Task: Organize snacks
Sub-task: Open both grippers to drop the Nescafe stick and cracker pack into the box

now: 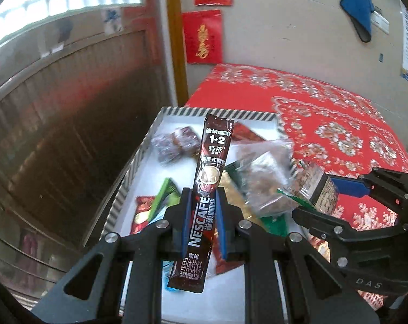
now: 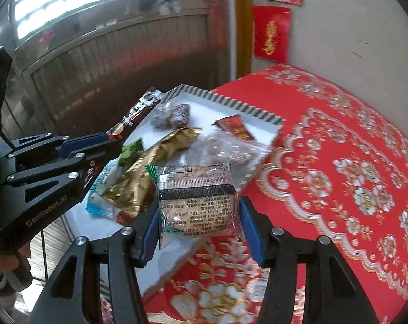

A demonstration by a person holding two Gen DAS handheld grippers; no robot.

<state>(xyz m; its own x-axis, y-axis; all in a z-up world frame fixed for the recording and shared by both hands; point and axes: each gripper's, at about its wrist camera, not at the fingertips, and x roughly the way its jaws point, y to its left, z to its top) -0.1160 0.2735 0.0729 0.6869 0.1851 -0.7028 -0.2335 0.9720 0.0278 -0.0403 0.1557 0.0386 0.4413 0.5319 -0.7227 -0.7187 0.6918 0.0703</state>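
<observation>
2 glossy crinkled packets (image 1: 208,186), clamped

I see the tray (image 1: 139,162) at the left edge of the table (image 1: 339,124), loose snacks inside. My left gripper (image 1: 202,210) holds the coffee stick (image 1: 206,189) above the tray; to its right, my right gripper (image 2: 201,221) holds the wrapped cake (image 2: 198,197) over the tray's right edge.
</observation>
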